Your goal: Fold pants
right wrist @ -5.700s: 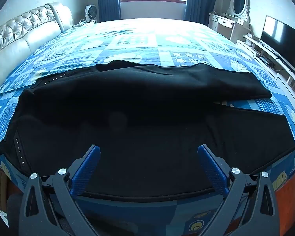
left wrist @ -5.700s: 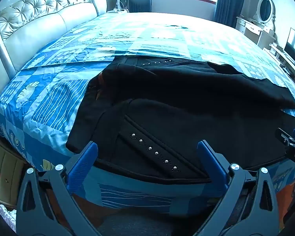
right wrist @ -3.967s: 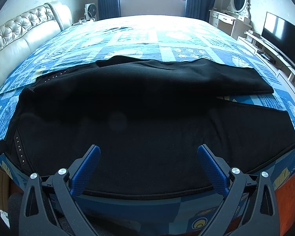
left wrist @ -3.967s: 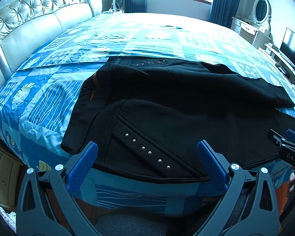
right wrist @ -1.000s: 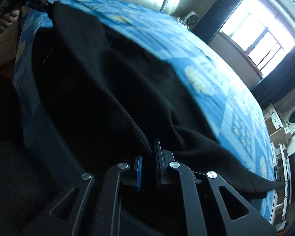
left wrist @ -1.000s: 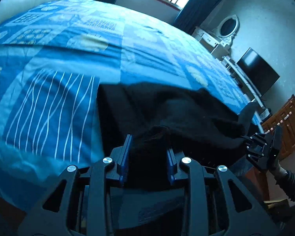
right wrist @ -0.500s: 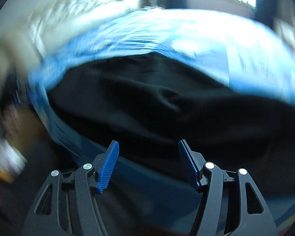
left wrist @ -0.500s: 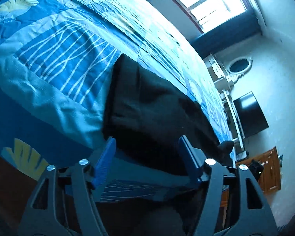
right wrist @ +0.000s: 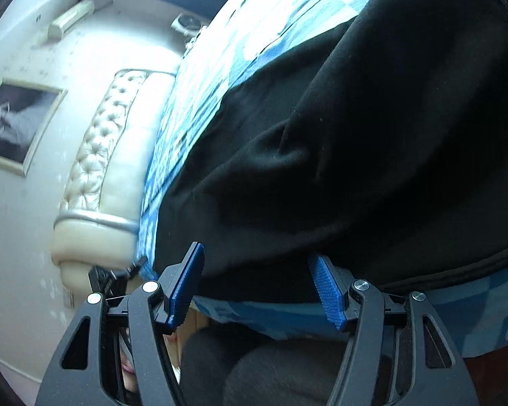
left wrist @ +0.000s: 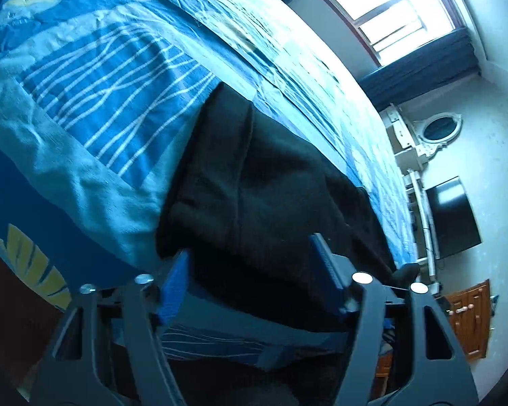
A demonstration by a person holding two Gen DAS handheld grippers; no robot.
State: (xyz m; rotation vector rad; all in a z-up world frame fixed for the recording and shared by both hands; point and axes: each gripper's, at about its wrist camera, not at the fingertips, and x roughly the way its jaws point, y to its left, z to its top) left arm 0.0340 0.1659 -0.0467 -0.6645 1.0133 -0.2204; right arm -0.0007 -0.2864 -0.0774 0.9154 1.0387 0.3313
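The black pants lie folded lengthwise along the near edge of the blue patterned quilt. In the left wrist view one end of the pants hangs slightly over the bed edge. My left gripper sits at that end, its jaws closing, with the cloth's near edge between the blue pads but not pinched. In the right wrist view the pants fill the right half. My right gripper stands open at their near hem, its pads off the cloth.
A cream tufted headboard bounds the quilt on one side. A television, a white dresser with an oval mirror and a wooden cabinet stand beyond the bed. A person's dark-clothed leg is below the right gripper.
A second ago both grippers were shut on the pants. Both have let go and opened, and both wrists have rolled. The pants now rest folded on the bed.
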